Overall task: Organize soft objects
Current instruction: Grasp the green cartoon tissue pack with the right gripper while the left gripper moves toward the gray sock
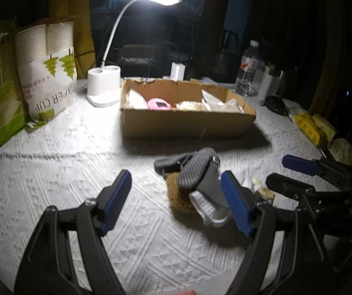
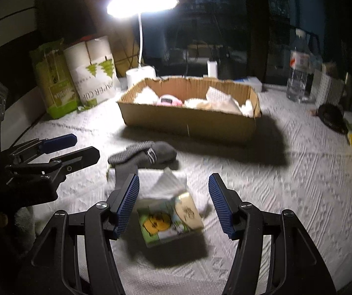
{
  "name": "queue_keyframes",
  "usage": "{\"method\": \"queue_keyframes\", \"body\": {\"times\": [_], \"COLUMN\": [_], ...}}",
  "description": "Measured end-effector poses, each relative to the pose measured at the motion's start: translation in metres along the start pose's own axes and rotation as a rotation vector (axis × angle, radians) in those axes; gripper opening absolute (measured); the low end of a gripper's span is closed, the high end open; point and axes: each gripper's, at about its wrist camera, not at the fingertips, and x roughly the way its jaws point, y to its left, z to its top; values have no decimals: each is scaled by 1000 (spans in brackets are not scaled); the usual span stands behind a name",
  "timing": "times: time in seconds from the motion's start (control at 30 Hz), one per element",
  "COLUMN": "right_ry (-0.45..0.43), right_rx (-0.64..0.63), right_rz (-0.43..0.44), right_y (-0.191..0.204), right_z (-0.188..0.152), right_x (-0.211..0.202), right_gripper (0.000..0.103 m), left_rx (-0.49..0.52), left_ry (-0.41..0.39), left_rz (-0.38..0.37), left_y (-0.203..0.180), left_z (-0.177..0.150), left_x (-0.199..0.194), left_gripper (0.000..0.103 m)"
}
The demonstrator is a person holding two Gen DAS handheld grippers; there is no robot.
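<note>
A cardboard box stands mid-table and holds white soft items and a pink object. Grey socks lie in front of it, over a brown sponge-like piece. A small tissue pack with a white tissue sticking up lies between the fingers of my right gripper, which is open around it. My left gripper is open and empty, with the socks by its right finger. Each gripper shows at the side of the other's view.
A lit desk lamp stands behind the box. Bags of paper cups stand at the far left. A water bottle stands at the far right, with a dark object and yellow packs near the right edge.
</note>
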Motion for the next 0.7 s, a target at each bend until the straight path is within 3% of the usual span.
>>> {"method": "queue_keyframes", "body": {"times": [0.13, 0.33, 0.57, 0.7], "right_ry": [23, 84, 129, 134], "right_rx": [8, -42, -65, -44], "right_rz": [11, 43, 54, 51], "right_y": [-1, 7, 10, -3], "right_z": [-11, -25, -35, -38], "right_x": [5, 18, 35, 38], "right_gripper": [62, 81, 81, 71], "left_rx": [0, 12, 51, 73], "left_ry": [22, 42, 41, 48], "left_rz": [4, 9, 5, 6], "left_y": [-2, -10, -25, -36], "left_z": [-6, -10, -6, -2], "left_x": [5, 10, 10, 13], "left_gripper": [76, 76, 76, 76]}}
